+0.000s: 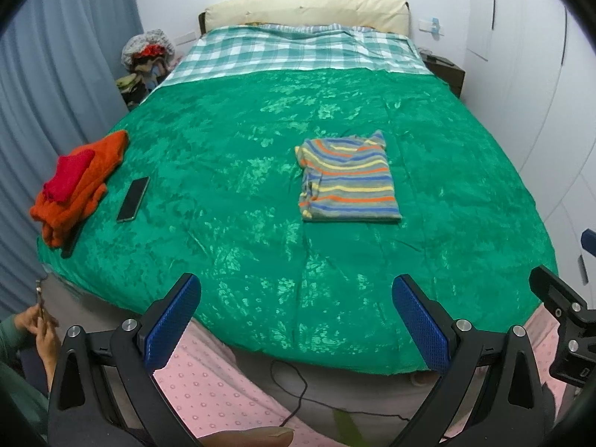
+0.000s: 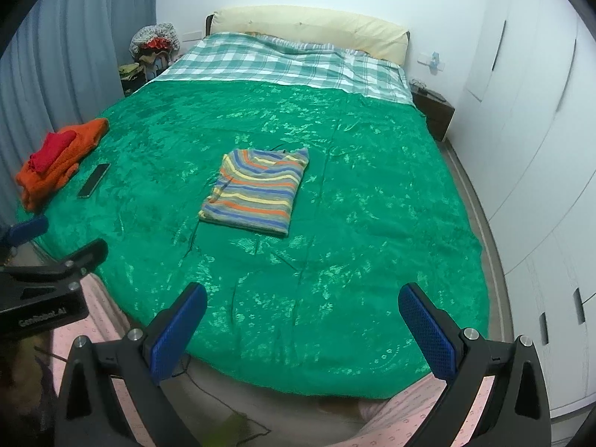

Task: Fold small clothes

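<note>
We hold the left gripper [image 1: 296,320] and right gripper [image 2: 302,329] spread and empty off the bed's [image 1: 335,298] foot, since the striped shirt [image 1: 347,178] lies folded at 12 o'clock mid-bed, orange clothes [image 1: 80,182] stacked at 10.

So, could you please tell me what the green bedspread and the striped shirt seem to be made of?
Green bedspread: probably plush velvet or fleece; its nap catches light in shiny, crushed patches. Striped shirt: apparently soft knit, cotton or wool unclear; matte, folded flat with thick edges.
</note>
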A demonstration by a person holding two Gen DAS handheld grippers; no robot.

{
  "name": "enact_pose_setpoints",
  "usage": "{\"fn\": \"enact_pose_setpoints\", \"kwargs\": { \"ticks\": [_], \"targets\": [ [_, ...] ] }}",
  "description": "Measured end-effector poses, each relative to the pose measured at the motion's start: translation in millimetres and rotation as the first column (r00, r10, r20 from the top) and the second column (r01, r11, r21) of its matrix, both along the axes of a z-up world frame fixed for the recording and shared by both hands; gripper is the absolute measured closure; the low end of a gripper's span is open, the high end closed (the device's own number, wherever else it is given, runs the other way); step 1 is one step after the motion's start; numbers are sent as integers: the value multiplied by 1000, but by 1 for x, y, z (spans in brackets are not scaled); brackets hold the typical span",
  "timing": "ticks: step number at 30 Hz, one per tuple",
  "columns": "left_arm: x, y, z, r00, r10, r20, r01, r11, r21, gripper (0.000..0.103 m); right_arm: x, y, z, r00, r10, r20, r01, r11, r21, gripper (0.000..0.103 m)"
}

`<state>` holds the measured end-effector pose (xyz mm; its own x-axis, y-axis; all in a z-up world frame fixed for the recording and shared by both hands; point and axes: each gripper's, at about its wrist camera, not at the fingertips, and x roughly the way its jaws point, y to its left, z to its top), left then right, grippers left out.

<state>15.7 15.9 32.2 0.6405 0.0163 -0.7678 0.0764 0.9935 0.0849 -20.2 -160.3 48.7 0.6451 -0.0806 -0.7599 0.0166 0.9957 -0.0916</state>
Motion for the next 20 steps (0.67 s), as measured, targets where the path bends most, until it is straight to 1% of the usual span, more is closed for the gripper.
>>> {"fn": "enact_pose_setpoints", "kwargs": {
  "ticks": [3, 10, 16, 20],
  "targets": [
    [1, 0, 1, 1000, -7, 4, 7, 1000, 1, 0, 1, 0, 2, 1000, 10, -2, -10, 999, 39, 2],
    [3, -7, 3, 1000, -27, 2, 27, 1000, -10, 0, 2, -3, 1, 1000, -9, -5, 9, 1000, 22, 2],
    [2, -8, 6, 999, -39, 6, 40, 998, -51, 0, 3, -5, 0, 1000, -16, -5, 17, 1000, 26, 2],
    [0, -11, 7, 999, -23, 29, 23, 1000, -19, 0, 3, -5, 0, 1000, -16, -6, 16, 1000, 26, 2]
  ]
}}
